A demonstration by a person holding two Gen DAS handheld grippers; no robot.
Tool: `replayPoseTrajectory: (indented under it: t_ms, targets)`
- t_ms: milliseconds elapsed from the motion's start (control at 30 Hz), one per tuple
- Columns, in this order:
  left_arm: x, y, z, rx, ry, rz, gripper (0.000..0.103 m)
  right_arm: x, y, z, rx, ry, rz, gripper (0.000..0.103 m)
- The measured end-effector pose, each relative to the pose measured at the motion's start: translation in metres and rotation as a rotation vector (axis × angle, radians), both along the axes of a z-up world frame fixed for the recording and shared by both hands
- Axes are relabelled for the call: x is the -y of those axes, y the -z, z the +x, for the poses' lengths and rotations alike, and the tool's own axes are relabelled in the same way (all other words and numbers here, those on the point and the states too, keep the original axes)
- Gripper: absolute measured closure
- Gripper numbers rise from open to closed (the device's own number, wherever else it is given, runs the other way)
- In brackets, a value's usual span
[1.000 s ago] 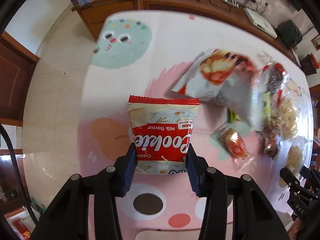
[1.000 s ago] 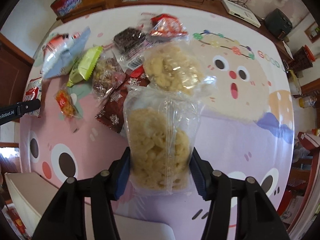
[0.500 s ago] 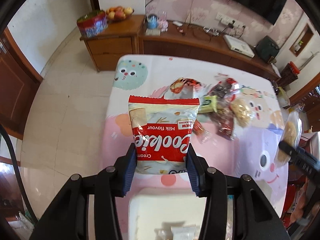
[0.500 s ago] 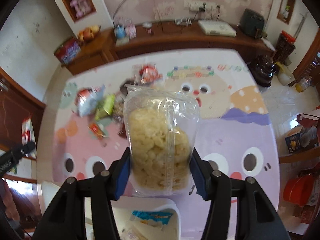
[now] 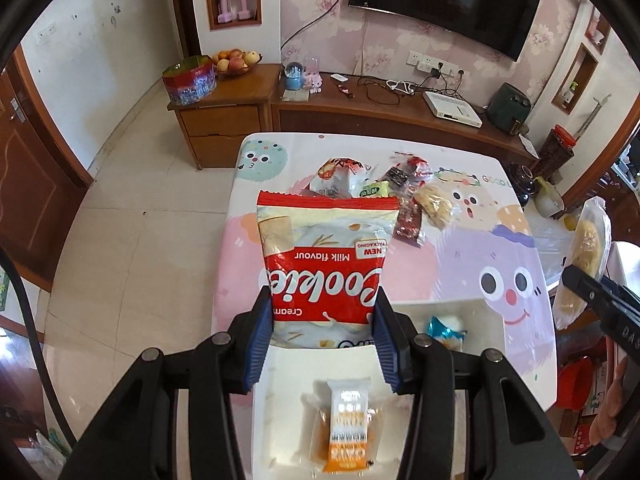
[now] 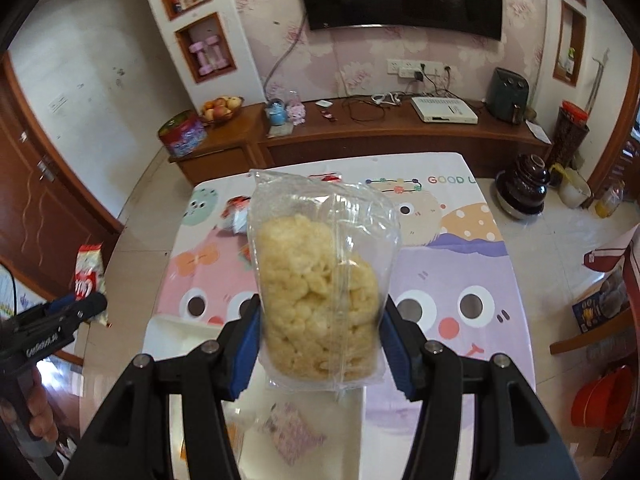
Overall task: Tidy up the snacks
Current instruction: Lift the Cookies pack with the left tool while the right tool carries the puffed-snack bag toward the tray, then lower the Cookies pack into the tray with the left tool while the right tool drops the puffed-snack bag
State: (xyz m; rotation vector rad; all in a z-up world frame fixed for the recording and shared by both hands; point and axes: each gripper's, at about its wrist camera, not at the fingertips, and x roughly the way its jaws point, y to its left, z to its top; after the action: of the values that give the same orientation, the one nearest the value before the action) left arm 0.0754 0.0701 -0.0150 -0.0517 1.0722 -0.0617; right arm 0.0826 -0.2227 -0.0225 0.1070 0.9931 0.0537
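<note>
Snacks, status of sorting, listed left to right
Left tool (image 5: 324, 332): clenched on the red-and-white cookie packet (image 5: 326, 268), pads pressing both lower edges; packet held in the air above the near end of the bench (image 5: 460, 264)
White bin (image 5: 288, 376), directly below that tool at the near bench edge: contained an orange-and-white wrapped bar (image 5: 347, 426) and a blue-and-white packet (image 5: 445, 327); judged already sorted
Loose pile (image 5: 380, 196) at the far middle of the bench: several packets lying overlapped, among them a white-and-red bag, a green one, a dark red one and a clear bag of pale pieces; judged still to be sorted
Right tool (image 6: 320, 344): clenched on a clear bag of pale yellow crisps (image 6: 320, 292), held aloft over the bin; a pinkish packet (image 6: 292, 434) showed blurred beneath it
Progress, as a judgement: early to middle; two items carried and not yet deposited, a few already in the bin, most of the pile remaining
</note>
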Motion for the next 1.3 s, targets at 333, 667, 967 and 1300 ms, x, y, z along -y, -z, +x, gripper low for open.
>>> replayPoseTrajectory:
  t_ms: [333, 667, 967, 1300]
  targets:
    - [0.011, 0.011, -0.063, -0.043, 0.002, 0.011, 0.058, -0.028, 0.006, -0.066, -0.053, -0.096, 0.042, 0.048]
    - [0.031, 0.061, -0.099, -0.181, 0.035, 0.013, 0.058, -0.051, 0.048, -0.101, -0.169, -0.135, 0.012, 0.048]
    - [0.045, 0.087, -0.110, -0.252, 0.076, 0.035, 0.057, -0.054, 0.077, -0.111, -0.244, -0.128, -0.047, 0.048]
    - [0.044, 0.095, -0.106, -0.277, 0.081, 0.061, 0.057, -0.055, 0.089, -0.111, -0.284, -0.120, -0.074, 0.048]
